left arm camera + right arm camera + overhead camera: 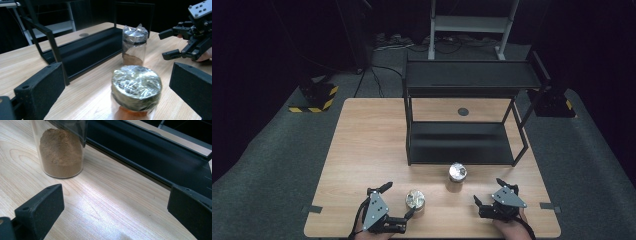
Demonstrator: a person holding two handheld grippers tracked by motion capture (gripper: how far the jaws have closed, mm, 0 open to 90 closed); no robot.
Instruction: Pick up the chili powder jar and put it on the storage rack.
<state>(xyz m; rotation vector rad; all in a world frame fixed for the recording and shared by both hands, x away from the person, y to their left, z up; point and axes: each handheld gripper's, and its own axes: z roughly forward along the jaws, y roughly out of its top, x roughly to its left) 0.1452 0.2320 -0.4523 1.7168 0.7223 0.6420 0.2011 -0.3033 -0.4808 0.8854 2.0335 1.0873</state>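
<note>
Two glass jars with crinkled shiny covers stand on the wooden table [362, 150]. The near jar [415, 201] [136, 87] holds something orange-brown and sits between the spread jaws of my left gripper [401, 199] [117, 75], which is open and not touching it. The far jar [457, 176] [135, 42] [61, 152] holds brown powder and stands just in front of the black two-tier rack [462, 145] [87, 52] [150, 152]. My right gripper [488, 190] [116, 195] [166, 44] is open over bare wood, to the right of the far jar.
The rack's two shelves hold nothing. A dark round hole [463, 111] sits in the table behind the rack. Tape marks [312, 208] [550, 206] lie near the front corners. Striped floor weights [314, 97] and a metal stand [472, 25] lie beyond the table.
</note>
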